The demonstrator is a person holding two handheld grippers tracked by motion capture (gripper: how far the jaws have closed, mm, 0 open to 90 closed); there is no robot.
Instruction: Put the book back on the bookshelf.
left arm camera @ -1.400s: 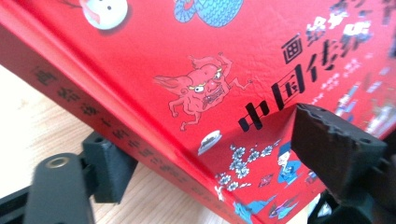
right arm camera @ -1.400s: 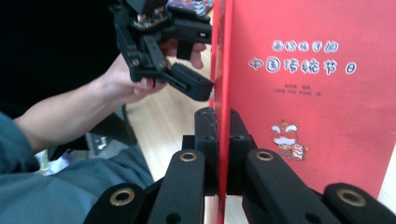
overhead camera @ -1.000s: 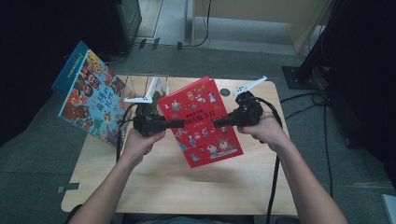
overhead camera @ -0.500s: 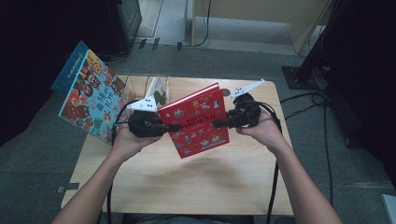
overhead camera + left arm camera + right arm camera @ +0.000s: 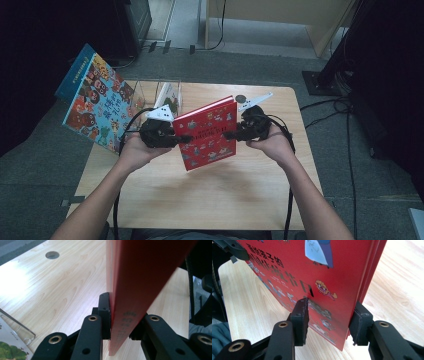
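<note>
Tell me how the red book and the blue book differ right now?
The red book is held up over the table between both grippers; the blue book leans untouched at the table's left edge. The red book has a red cover with small figures; the blue book is blue-edged, crowded with colourful animals, and shows larger in the high view. Both are illustrated picture books.

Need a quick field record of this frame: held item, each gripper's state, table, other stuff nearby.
held item: red book, tilted up on edge above the table
left gripper: jaws clamped on the book's spine edge
right gripper: jaws have just been opening; book's cover between them, left pad close to the cover, right pad apart from it
table: light wood, round hole at far edge
other: blue picture book leaning at the table's left; clear acrylic stand beside it
</note>
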